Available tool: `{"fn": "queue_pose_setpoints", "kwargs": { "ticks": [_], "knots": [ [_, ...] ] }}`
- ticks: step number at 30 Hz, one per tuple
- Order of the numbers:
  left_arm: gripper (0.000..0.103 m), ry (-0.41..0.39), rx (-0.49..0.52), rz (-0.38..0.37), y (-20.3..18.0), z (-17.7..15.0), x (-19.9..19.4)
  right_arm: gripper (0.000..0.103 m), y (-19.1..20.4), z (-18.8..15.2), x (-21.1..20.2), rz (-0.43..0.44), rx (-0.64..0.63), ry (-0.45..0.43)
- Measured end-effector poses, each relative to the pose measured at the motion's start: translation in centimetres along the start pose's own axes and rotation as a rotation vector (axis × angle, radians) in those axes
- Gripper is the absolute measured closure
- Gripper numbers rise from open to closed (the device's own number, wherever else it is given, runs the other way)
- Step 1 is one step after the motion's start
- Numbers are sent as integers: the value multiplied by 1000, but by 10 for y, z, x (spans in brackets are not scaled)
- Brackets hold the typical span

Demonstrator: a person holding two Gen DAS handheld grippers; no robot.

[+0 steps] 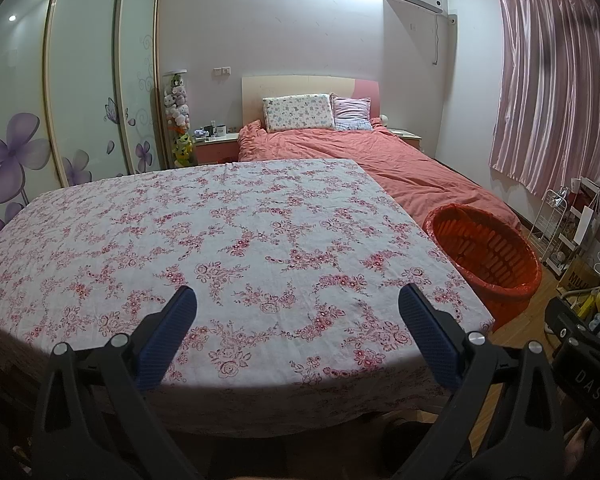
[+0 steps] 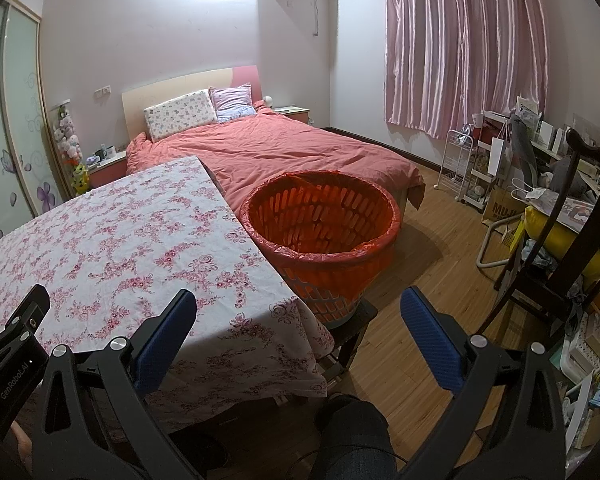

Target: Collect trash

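Observation:
An orange slatted trash basket (image 2: pixel 320 224) lined with a red bag stands on a low stool beside the table's right edge; it also shows in the left wrist view (image 1: pixel 484 252). I see no loose trash on the floral tablecloth (image 1: pixel 220 240). My left gripper (image 1: pixel 298 300) is open and empty, held above the table's near edge. My right gripper (image 2: pixel 298 304) is open and empty, held above the table's near right corner (image 2: pixel 292 308), short of the basket. The basket's inside looks empty where it shows.
A bed with a salmon cover (image 2: pixel 284 148) lies behind the table. A dark wooden chair (image 2: pixel 560 240) and cluttered shelves (image 2: pixel 500 160) stand on the right. Wood floor (image 2: pixel 432 264) lies between the basket and the chair. A person's knee (image 2: pixel 352 428) shows below.

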State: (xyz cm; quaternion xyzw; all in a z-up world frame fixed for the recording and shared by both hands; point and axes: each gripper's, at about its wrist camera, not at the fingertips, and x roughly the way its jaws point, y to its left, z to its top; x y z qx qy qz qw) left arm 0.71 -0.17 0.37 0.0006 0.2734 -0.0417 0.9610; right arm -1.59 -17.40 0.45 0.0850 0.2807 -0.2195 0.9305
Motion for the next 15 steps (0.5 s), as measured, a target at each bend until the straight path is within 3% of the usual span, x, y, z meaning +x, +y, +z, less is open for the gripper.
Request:
{"fn": "queue_pose_setpoints", "kwargs": {
  "ticks": [15],
  "knots": [
    [4, 0, 1, 0, 0, 0, 0, 2, -1, -1, 0, 0, 1, 0]
  ]
}}
